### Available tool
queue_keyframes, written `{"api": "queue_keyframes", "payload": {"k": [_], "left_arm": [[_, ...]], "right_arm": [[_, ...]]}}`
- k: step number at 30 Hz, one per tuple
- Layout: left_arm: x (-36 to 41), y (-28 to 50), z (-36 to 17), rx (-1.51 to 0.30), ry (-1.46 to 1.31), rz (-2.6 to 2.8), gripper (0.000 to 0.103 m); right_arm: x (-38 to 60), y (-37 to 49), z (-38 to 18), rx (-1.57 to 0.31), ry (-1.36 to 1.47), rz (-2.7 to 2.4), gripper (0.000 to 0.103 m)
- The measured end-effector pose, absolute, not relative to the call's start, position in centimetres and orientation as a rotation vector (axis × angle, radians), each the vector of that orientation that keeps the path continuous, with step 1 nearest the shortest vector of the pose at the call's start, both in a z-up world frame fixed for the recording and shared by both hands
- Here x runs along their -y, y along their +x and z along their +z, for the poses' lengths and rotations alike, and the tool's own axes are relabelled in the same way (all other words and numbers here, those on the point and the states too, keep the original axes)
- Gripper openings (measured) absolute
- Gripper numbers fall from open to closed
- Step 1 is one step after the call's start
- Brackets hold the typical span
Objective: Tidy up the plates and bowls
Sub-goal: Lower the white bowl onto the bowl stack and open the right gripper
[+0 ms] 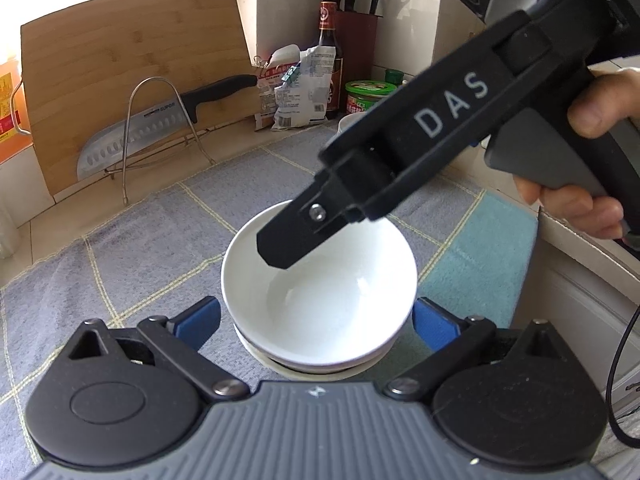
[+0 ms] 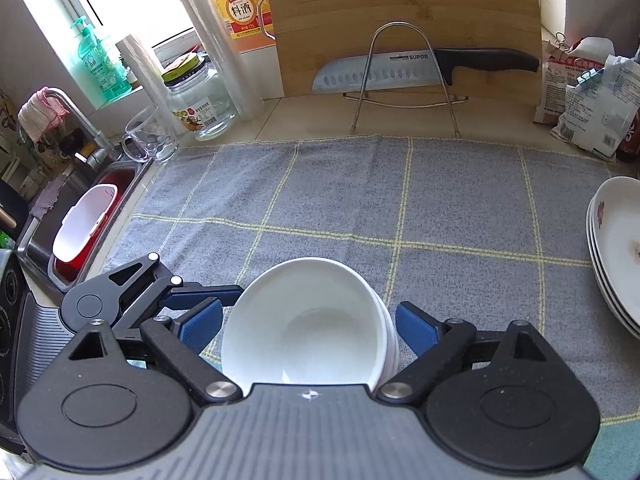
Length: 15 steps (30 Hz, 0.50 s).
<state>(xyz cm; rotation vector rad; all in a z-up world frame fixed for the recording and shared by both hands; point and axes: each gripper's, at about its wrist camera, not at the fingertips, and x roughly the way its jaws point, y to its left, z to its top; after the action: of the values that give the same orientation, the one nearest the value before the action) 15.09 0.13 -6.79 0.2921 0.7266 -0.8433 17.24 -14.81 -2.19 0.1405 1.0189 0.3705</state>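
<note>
Bowls (image 2: 308,324), white and nested in a short stack, sit on the grey checked cloth (image 2: 440,200) directly ahead of both hand-held grippers. Right gripper (image 2: 308,328): jaws apart, one blue pad on either side of the top bowl, with clear gaps to the rim, so nothing is clamped; in the left wrist view its black finger (image 1: 288,236) hangs over the bowl's mouth, the hand (image 1: 580,152) behind it on the grip. Left gripper (image 1: 316,320): jaws wide, its pads flanking the lower part of the same stack without pressing on it. A second pile, of shallow patterned plates (image 2: 616,256), lies well off to the right of the right gripper, at the cloth's edge. Beyond the cloth a knife (image 2: 400,68) rests on a wire stand against a cutting board (image 2: 400,8). Judged from this layout, the step in hand is the release of a bowl onto the stack. The next move calls for lifting the right gripper straight up, clear of the rim, so as not to tip the slightly tilted top bowl, then seeking any remaining dish.
</note>
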Motion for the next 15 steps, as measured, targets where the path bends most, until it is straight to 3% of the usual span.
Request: {"api": "queue_keyframes", "payload": {"k": [6,15], "left_arm": [[-0.8,14.7,-6.4,-0.721,0.285,-0.813,0.102],[-1.7,14.2,-6.2,-0.713,0.270,-0.782,0.102]], "right_arm": [[14.8,16.9,-1.2,-0.930,0.198,0.439,0.096],[14.5,18.1,-2.8,-0.971,0.232,0.474,0.096]]}}
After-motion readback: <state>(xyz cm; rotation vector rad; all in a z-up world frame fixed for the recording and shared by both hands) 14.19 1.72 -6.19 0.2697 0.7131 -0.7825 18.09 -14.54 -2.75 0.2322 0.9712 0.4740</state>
